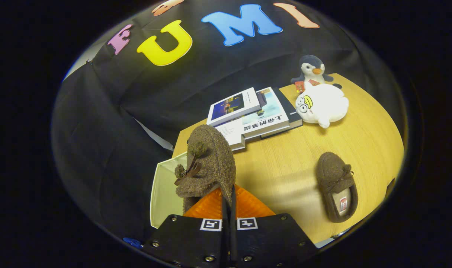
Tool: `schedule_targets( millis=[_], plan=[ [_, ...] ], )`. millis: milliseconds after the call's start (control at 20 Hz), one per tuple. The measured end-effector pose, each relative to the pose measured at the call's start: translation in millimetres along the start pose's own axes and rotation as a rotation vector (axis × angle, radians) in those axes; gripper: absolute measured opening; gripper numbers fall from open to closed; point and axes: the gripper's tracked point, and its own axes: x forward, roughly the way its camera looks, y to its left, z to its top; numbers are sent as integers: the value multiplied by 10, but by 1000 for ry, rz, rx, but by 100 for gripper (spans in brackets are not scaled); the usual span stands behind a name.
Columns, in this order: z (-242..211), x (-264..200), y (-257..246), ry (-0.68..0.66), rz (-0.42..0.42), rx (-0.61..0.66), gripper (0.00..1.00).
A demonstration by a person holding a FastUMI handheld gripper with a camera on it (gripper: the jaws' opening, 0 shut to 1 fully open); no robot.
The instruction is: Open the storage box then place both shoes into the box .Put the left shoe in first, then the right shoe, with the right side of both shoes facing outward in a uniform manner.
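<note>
hand-held gripper (pixel 228 199) clamped, gripping brown slipper (pixel 207 163)

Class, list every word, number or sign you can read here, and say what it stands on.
"上帝的", followed by blurred characters: middle book.
Top book: cover text too small to read.
Other shoe, insole patch: too small to read.
Penguin toy, tag: too small to read.
Gripper, jaws shut on the held shoe: square code markers, no words.

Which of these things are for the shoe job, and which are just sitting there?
For the job: brown shoe gripped in the gripper, its jaws shut on it; second brown shoe on the table; open storage box.

Just lying about: stack of books, penguin plush, white plush.
</note>
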Motion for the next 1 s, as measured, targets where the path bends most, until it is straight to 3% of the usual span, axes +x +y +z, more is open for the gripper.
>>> schedule_targets(
  millis=[500,1000],
  plan=[
    [-397,573,931,46,63,-37,1],
    [-1032,1190,1153,129,13,-56,1]
  ],
)
